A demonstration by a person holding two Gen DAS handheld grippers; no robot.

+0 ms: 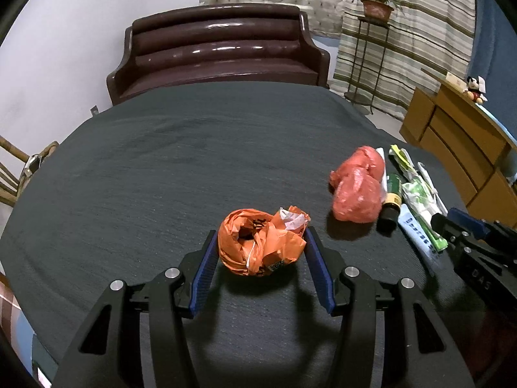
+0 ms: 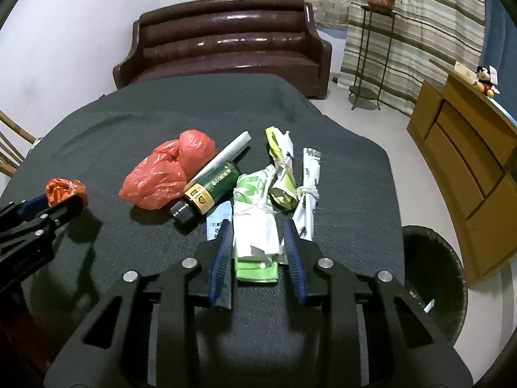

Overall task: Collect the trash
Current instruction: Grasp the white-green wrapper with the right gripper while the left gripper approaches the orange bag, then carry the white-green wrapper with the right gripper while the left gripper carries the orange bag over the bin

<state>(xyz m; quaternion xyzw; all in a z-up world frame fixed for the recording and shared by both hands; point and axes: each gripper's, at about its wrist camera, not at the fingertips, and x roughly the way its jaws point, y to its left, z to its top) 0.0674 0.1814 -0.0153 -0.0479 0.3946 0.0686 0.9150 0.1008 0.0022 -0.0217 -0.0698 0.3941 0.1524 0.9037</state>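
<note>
A crumpled orange plastic bag [image 1: 258, 242] lies on the dark table [image 1: 161, 161] between the blue pads of my left gripper [image 1: 260, 242]. The jaws stand at its sides, open. It shows at the left in the right wrist view [image 2: 66, 190]. My right gripper [image 2: 258, 236] is open around a tied green-and-white wrapper [image 2: 257, 223]. A red plastic bag [image 2: 164, 171], a dark green bottle [image 2: 210, 190], a white paper roll [image 2: 226, 155], a yellow-green wrapper [image 2: 281, 174] and a white tied wrapper [image 2: 307, 190] lie beyond it.
A dark round bin [image 2: 433, 278] stands on the floor right of the table. A brown sofa [image 2: 226, 42] is behind the table, a wooden cabinet [image 2: 468, 161] at the right, a plant stand [image 2: 371, 48] by the curtain, a wooden chair [image 1: 13, 174] at the left.
</note>
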